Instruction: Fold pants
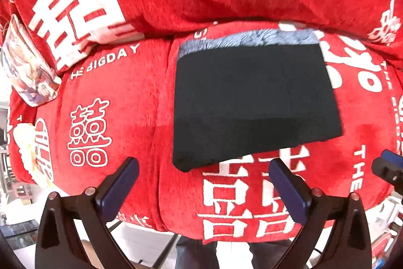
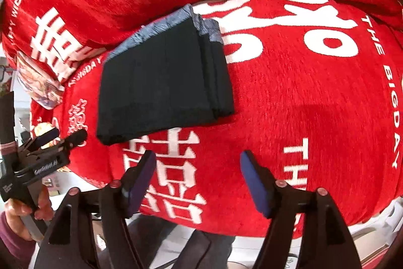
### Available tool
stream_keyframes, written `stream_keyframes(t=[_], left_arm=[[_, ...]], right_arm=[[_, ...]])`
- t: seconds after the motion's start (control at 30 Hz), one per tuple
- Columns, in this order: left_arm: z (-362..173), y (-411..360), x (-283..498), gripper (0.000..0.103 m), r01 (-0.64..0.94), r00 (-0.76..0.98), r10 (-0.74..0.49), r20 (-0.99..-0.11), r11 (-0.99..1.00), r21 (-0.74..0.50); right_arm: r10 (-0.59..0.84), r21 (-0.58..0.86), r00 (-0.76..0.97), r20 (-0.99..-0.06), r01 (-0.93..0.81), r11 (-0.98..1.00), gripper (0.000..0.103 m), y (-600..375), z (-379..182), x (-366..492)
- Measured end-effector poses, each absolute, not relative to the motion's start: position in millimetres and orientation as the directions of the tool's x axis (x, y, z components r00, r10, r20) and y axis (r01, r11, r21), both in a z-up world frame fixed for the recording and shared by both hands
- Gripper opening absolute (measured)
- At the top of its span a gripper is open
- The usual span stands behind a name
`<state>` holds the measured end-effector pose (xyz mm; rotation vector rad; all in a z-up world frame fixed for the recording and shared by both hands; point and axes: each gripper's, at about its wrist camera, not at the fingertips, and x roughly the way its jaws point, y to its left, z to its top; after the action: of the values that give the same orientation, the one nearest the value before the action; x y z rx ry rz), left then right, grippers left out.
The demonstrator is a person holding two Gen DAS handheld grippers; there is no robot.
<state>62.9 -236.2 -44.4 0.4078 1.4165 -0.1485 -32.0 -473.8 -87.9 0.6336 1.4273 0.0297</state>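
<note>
Lying folded into a compact dark rectangle on the red blanket, pants already stacked in several layers, grey ribbed waistband at the far edge against the cushion back. Seen from the left gripper: fingers spread wide, nothing between them, hovering just short of the near left corner, bundle ahead and slightly right. Apparently nearer than the other tool. Long axis running near-to-far, waistband end pointing away, folded edge toward the person. Seen from the right gripper: fingers likewise apart and empty, bundle ahead and to the left, layered edges showing on its right side. Judging by the tidy stack, folding essentially complete; any further halving probably needing the near edge lifted toward the waistband, both tools approaching from the near side.
</note>
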Motion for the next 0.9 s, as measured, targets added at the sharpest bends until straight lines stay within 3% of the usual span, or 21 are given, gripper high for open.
stream_keyframes(t=[0.23, 0.3, 0.57, 0.77, 0.9], left_arm=[[0.9, -233.5, 56.2, 0.103, 0.368, 0.157, 0.095, -0.983, 0.918, 0.147], [10.6, -230.7, 54.7, 0.103, 0.374, 0.162, 0.083, -0.983, 0.917, 0.139], [36.8, -207.5, 59.5, 0.103, 0.346, 0.162, 0.031, -0.986, 0.934, 0.086], [2.3, -195.3, 59.3, 0.103, 0.337, 0.096, 0.167, -0.981, 0.922, 0.190], [-5.3, -197.8, 50.8, 0.103, 0.347, 0.042, 0.181, -0.983, 0.920, 0.184]], right_arm=[[0.348, 0.408, 0.223, -0.910, 0.349, 0.844, 0.082, -466.5, -37.0, -40.0], [0.311, 0.384, 0.251, -0.917, 0.343, 0.857, 0.093, -464.7, -22.9, -40.9], [0.292, 0.375, 0.273, -0.917, 0.335, 0.864, 0.094, -456.2, 11.4, -30.1], [0.315, 0.410, 0.288, -0.904, 0.379, 0.830, 0.094, -457.5, 16.8, -37.9], [0.321, 0.422, 0.301, -0.898, 0.380, 0.823, 0.094, -457.9, 19.3, -51.4]])
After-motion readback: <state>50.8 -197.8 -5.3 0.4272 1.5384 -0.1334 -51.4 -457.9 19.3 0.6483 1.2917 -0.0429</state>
